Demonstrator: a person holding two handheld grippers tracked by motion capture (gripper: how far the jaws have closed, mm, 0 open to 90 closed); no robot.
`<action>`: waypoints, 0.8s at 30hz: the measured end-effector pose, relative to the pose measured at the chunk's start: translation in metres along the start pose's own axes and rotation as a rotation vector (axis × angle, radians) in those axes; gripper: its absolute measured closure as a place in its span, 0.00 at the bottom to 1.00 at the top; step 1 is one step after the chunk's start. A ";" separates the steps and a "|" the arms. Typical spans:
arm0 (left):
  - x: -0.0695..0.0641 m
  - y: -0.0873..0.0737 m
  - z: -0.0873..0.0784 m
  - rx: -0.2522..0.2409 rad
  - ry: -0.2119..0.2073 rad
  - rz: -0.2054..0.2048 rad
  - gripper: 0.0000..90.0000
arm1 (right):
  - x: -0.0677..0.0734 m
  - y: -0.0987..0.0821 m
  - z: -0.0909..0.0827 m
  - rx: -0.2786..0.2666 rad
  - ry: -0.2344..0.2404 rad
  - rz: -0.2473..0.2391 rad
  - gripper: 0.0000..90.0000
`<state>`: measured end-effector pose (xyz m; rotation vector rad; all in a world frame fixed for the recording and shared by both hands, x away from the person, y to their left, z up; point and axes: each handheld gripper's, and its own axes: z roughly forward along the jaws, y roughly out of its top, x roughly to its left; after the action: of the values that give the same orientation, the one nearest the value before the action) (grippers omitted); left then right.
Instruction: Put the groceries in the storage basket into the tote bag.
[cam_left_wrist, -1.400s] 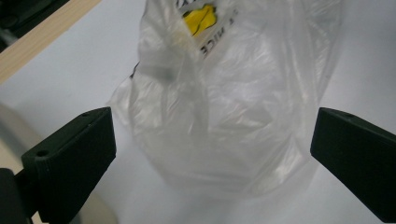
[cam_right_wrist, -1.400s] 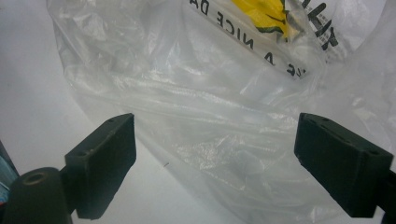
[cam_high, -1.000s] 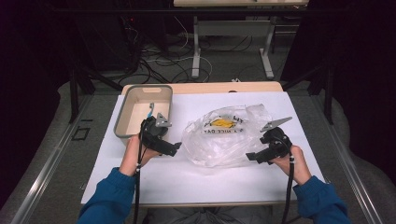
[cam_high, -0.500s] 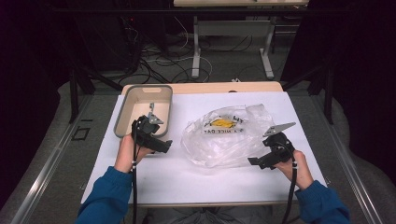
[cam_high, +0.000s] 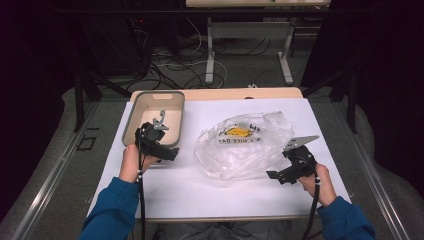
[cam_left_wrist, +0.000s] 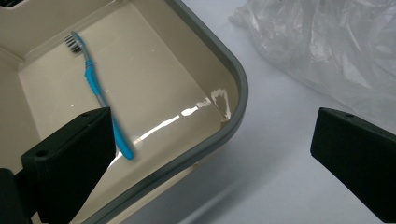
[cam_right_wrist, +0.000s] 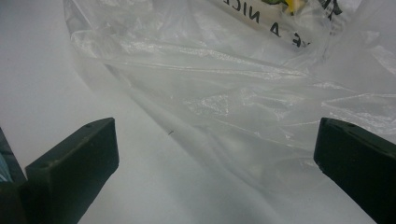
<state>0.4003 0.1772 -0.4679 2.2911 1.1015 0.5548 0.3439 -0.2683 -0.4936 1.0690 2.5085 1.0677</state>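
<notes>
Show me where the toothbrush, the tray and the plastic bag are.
toothbrush (cam_left_wrist: 95, 88): left gripper view, middle of its blue handle.
tray (cam_left_wrist: 238, 81): left gripper view, grey rim at the rounded corner.
plastic bag (cam_high: 250, 150): high view, clear crumpled middle below the print.

Blue toothbrush (cam_left_wrist: 95, 93) lying flat and slantwise in the beige tray (cam_high: 137, 112) — bristles toward its far corner. Just right — crumpled clear plastic bag (cam_high: 245, 147), printed, on the white tabletop.

light: bright table (cam_high: 165, 185), dark surroundings | glare: tray (cam_left_wrist: 205, 100) floor | blur: toothbrush (cam_left_wrist: 95, 93) soft, edges dim
</notes>
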 end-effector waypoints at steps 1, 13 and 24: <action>0.001 0.000 0.000 -0.002 -0.001 -0.006 0.00 | 0.000 -0.001 0.000 -0.017 -0.007 -0.007 0.00; 0.014 0.000 -0.001 -0.033 0.023 -0.049 0.00 | 0.002 -0.001 -0.001 -0.002 -0.007 -0.002 0.00; 0.029 -0.001 0.002 -0.042 0.039 -0.090 0.00 | 0.003 0.000 -0.001 0.003 -0.002 -0.016 0.00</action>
<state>0.4180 0.2002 -0.4664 2.1912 1.1938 0.5843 0.3420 -0.2667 -0.4928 1.0482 2.5134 1.0582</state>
